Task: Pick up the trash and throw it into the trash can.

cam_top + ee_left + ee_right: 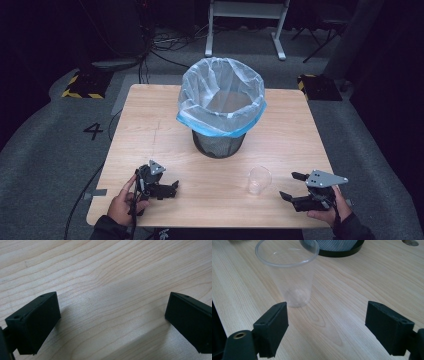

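My right claw [292, 186] stands wide, both jaws spread with nothing between them but bare wood, and it sits low over the table [150, 125] near the front right corner, held in my right hand [327, 212]. Seen from the right gripper view, the right claw [325, 322] points at a clear plastic cup [290, 272] that stands upright and empty just ahead of the jaw on that view's left, close to it but not touching. From above, the cup [259, 179] stands near the front edge, right of the middle, just beside my right claw's tips and well apart from my other one. My left claw [172, 187] is wide too; it lies near the front left corner in my left hand [122, 205], its jaws turned toward the cup side of the table. In the left gripper view the left claw [112, 315] has only pale wood grain between its two black jaws. Farther out, toward the middle of the table and nearer its back edge, stands a black mesh wastebasket [219, 144] lined with a translucent bag [220, 95] whose blue hem folds over the rim. Its dark base [337, 247] shows behind the cup in the right gripper view.
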A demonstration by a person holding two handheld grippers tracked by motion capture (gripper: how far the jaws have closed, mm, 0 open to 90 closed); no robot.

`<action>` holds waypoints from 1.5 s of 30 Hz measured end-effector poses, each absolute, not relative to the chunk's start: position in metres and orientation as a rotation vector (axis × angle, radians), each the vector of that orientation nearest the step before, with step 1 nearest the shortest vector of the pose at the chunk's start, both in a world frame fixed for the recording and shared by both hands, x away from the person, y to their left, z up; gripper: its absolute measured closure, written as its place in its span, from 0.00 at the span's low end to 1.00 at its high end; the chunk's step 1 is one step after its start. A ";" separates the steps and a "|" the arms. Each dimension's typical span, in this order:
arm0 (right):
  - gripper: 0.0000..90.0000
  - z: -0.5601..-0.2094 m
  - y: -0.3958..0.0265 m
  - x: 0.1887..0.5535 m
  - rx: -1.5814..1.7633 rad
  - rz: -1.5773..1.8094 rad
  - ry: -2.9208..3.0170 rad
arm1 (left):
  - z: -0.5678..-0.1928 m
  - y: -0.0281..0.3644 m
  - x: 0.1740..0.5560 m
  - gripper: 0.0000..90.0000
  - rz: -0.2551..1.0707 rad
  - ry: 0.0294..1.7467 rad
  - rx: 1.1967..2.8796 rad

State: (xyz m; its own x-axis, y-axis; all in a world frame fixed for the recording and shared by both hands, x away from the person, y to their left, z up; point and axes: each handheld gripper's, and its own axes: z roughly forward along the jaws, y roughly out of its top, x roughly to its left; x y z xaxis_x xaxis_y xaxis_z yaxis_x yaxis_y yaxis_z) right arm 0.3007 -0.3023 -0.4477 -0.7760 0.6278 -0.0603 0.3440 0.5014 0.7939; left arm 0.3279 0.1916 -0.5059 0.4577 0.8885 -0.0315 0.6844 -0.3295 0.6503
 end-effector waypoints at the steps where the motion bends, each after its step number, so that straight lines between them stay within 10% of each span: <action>1: 0.21 -0.447 -0.300 0.301 0.802 1.158 2.406 | -0.506 0.192 0.328 0.00 0.445 1.306 2.114; 45: 0.22 -0.421 -0.251 0.292 0.604 1.249 2.419 | -0.506 0.192 0.328 0.00 0.445 1.306 2.114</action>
State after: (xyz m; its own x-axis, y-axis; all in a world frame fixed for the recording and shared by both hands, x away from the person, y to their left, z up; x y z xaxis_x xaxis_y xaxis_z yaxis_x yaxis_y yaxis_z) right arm 0.2922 -0.2511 -0.4211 -0.8476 0.5188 -0.1116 0.2094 0.5201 0.8280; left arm 0.3279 0.1916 -0.5059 0.4578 0.8885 -0.0316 0.6843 -0.3295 0.6505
